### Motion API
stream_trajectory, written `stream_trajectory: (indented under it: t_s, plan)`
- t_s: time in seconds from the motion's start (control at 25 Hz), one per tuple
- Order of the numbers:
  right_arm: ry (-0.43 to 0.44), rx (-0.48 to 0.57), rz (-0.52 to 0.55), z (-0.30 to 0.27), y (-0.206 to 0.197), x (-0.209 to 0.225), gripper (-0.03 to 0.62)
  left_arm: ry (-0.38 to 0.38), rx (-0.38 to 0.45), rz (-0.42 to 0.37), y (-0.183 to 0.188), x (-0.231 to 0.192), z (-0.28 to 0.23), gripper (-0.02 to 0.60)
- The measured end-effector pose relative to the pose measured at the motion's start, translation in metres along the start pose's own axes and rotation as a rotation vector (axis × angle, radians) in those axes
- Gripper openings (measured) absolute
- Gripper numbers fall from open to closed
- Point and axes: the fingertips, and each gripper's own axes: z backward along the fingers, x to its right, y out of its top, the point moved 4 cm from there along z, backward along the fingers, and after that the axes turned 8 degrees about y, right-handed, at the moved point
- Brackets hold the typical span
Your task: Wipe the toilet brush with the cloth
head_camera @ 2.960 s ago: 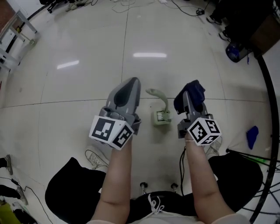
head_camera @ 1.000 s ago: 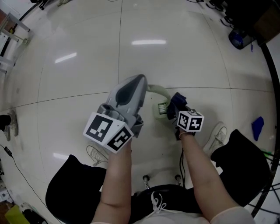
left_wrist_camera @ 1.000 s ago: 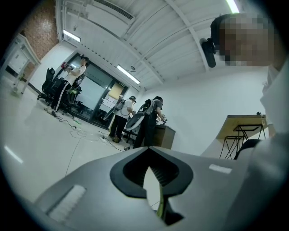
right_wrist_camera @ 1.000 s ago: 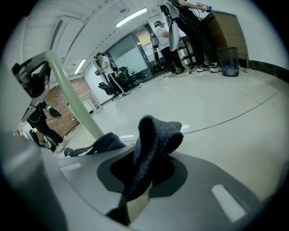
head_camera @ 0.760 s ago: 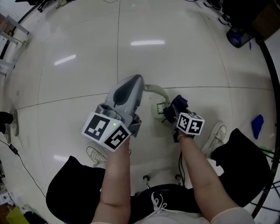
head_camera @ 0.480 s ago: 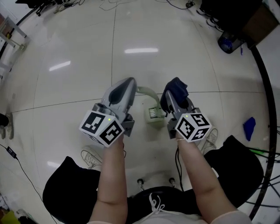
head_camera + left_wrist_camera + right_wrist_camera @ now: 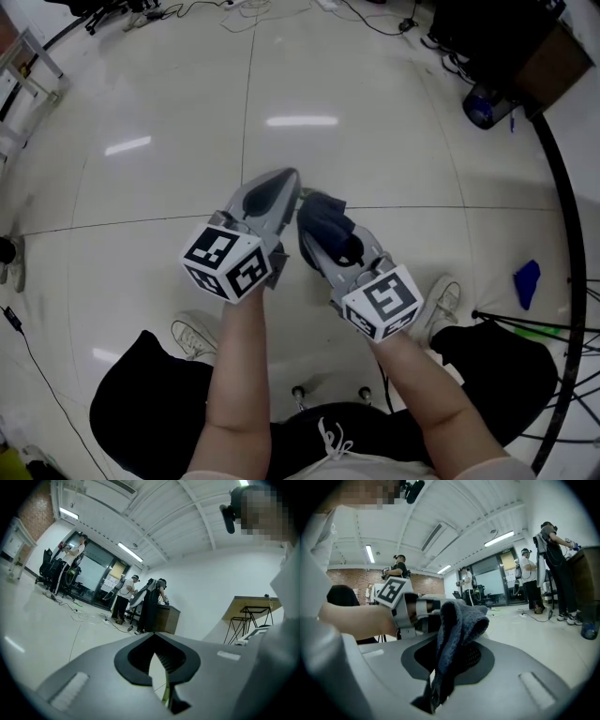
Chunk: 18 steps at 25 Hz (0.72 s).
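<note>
- Grey plastic left gripper [image 7: 283,186]: its jaws are drawn almost together, with only a narrow slit between the black ribbed pads. Pinched low in that slit is a thin, pale yellow-green strip of the toilet brush [image 7: 165,693]. In the head view the rest of the brush is hidden beneath the two grippers.
- Right gripper [image 7: 317,232]: its jaws are clamped on the cloth [image 7: 457,625], a dark blue, nubbly knit. The cloth is bunched between the pads and folds over past the tips in a soft hump.
- The two sets of tips lie just beside each other, with the cloth's hump on the right of the left jaws. Whether it touches the brush cannot be told.
- Beyond the right jaws, the left gripper's marker cube [image 7: 392,590] and the forearm [image 7: 347,617] behind it fill the view on that side.
- Beneath both pairs of jaws are glossy white floor tiles [image 7: 169,112] with dark seams. A white shoe [image 7: 439,302] lies near the right gripper's cube, and a blue scrap [image 7: 527,281] lies well apart.
</note>
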Motion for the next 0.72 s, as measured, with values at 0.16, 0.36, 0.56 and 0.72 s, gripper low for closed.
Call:
stream_trajectory:
  t_s: [0.16, 0.36, 0.56, 0.72]
  plan:
    - [-0.016, -0.079, -0.041, -0.024, -0.018, -0.001, 0.064, -0.014, 0.019, 0.021, 0.001, 0.0, 0.001, 0.006]
    - [-0.131, -0.002, -0.372, -0.028, -0.029, 0.028, 0.064, -0.021, 0.028, 0.035, 0.001, 0.001, 0.0, 0.006]
    - [-0.229, 0.063, -0.578, -0.017, -0.054, 0.048, 0.064, -0.039, 0.044, 0.056, 0.001, 0.004, -0.004, 0.006]
    - [-0.275, 0.074, -0.705, -0.013, -0.082, 0.055, 0.064, -0.031, 0.051, 0.063, 0.0, 0.002, -0.001, 0.006]
